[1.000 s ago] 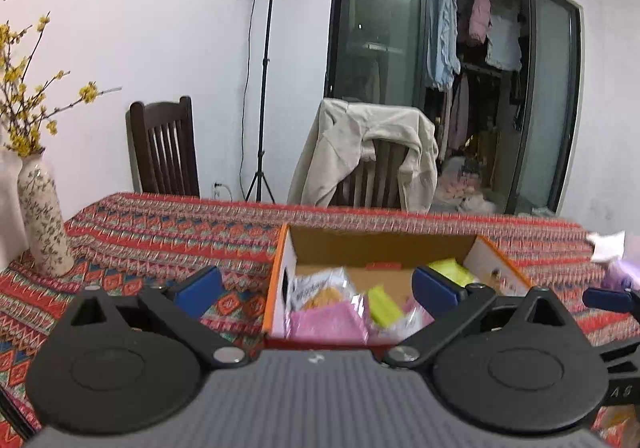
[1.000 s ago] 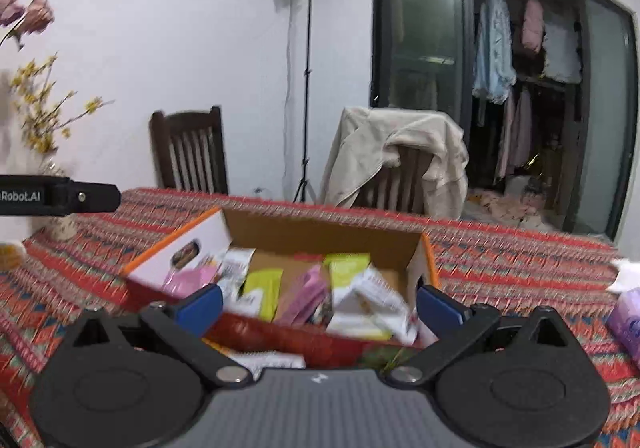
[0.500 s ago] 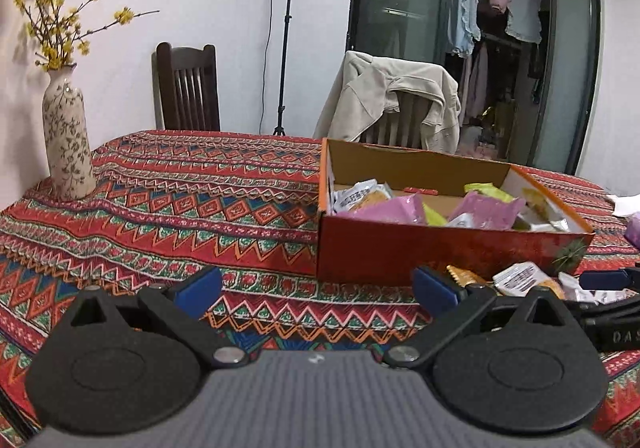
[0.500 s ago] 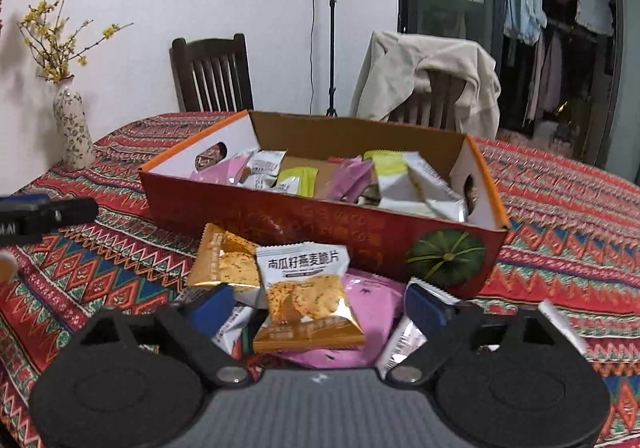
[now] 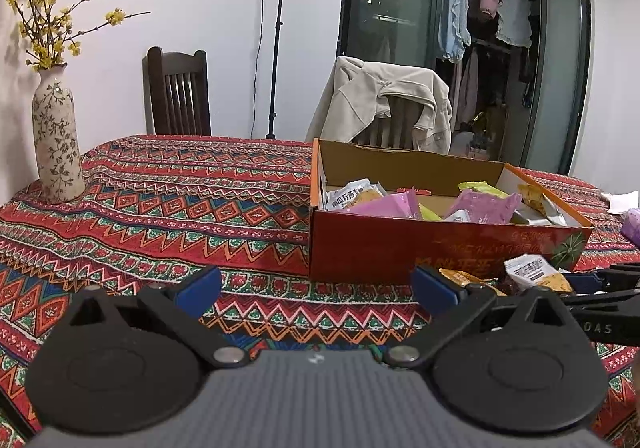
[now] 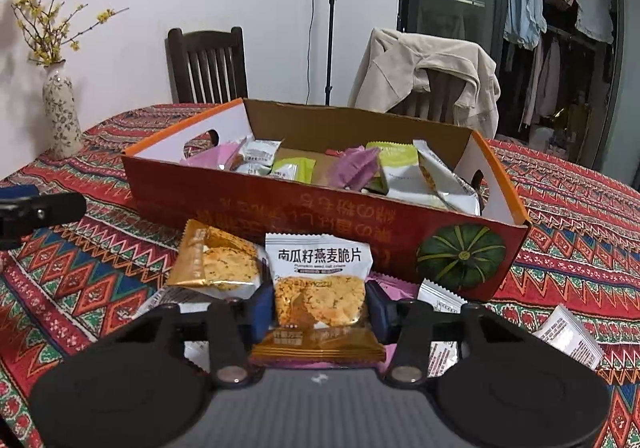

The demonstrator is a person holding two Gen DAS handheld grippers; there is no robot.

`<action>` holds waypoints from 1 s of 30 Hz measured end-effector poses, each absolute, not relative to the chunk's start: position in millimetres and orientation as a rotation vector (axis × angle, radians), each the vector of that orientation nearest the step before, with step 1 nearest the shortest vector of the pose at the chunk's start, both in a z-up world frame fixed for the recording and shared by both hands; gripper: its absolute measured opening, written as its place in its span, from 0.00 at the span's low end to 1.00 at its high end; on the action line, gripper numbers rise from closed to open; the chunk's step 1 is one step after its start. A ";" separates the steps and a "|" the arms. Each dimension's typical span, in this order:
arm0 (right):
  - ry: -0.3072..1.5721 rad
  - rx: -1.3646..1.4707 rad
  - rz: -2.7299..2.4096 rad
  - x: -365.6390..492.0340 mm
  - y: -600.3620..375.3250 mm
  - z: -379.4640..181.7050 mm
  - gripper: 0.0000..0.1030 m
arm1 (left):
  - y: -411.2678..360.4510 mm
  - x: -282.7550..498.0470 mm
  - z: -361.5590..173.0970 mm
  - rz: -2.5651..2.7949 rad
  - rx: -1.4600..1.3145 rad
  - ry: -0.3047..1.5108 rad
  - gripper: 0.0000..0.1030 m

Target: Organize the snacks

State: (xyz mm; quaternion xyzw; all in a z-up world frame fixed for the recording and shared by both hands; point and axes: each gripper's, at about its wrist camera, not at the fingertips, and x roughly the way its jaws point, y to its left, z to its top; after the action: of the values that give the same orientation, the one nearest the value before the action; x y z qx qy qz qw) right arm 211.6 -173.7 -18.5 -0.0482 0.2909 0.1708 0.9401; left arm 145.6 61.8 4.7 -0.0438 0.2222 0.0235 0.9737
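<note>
The crisp packet (image 6: 320, 288), white top with an orange base and a pumpkin-seed oat crisp print, lies on the desk (image 6: 580, 248) just in front of the cardboard box (image 6: 320, 215), between the two blue pads of the right tongs (image 6: 318, 310). The right tongs are closing on it; both pads sit against the packet's sides, so I read this as a grasp being completed, packet not yet lifted. Beside it on the left lies a second packet, gold-edged (image 6: 218, 268); a pink wrapper (image 6: 394, 286) shows under and behind, and white packets (image 6: 568, 332) lie loose to the right. The box, red front with a pumpkin picture, orange rim, is open and already holds a mixed layer of pink, green and white packets (image 6: 360, 171). Judgement: task is partly done; most snacks are in the box, a small cluster remains on the desk in front of it, and the gripped packet is the current item. The left tongs (image 5: 316, 288) are released, jaws spread wide with nothing between them, hovering low over bare patterned cloth left of the box's near corner. Further out: flowered vase (image 5: 58, 151) with yellow sprigs at the desk's left edge, two chairs behind, one draped with a beige jacket (image 5: 384, 103).
</note>
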 end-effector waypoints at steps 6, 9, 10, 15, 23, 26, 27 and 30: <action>0.476 -0.076 0.317 191.2 -189.4 4.5 0.40 | 62.1 148.0 2.4 0.064 -0.086 0.465 1.00; 0.452 -0.078 0.301 181.7 -199.8 11.2 0.40 | 58.9 147.4 4.6 0.078 -0.071 0.480 1.00; 0.451 -0.080 0.298 179.5 -204.1 11.2 0.40 | 56.4 147.0 5.7 0.073 -0.063 0.485 1.00; 0.467 -0.031 0.258 182.4 -224.6 5.9 0.40 | 34.4 147.5 9.5 0.030 -0.030 0.530 1.00; 0.514 0.057 0.239 188.0 -240.6 -9.8 0.40 | -20.2 158.1 1.9 -0.061 0.041 0.612 1.00; 0.503 0.056 0.240 185.5 -237.9 -10.8 0.40 | -35.4 166.2 -4.1 -0.067 0.065 0.644 1.00; 0.501 0.057 0.240 184.6 -238.1 -11.1 0.40 | -40.2 169.9 -7.0 -0.066 0.074 0.659 1.00; 0.499 0.061 0.235 183.5 -238.3 -12.0 0.41 | -51.7 179.0 -15.1 -0.054 0.087 0.695 1.00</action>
State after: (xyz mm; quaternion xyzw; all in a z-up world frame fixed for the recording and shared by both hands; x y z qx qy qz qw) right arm 183.5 -238.3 -12.0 0.0299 0.2461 0.1160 0.9618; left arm 179.0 -51.7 -15.1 0.0426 0.3406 -0.0266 0.9389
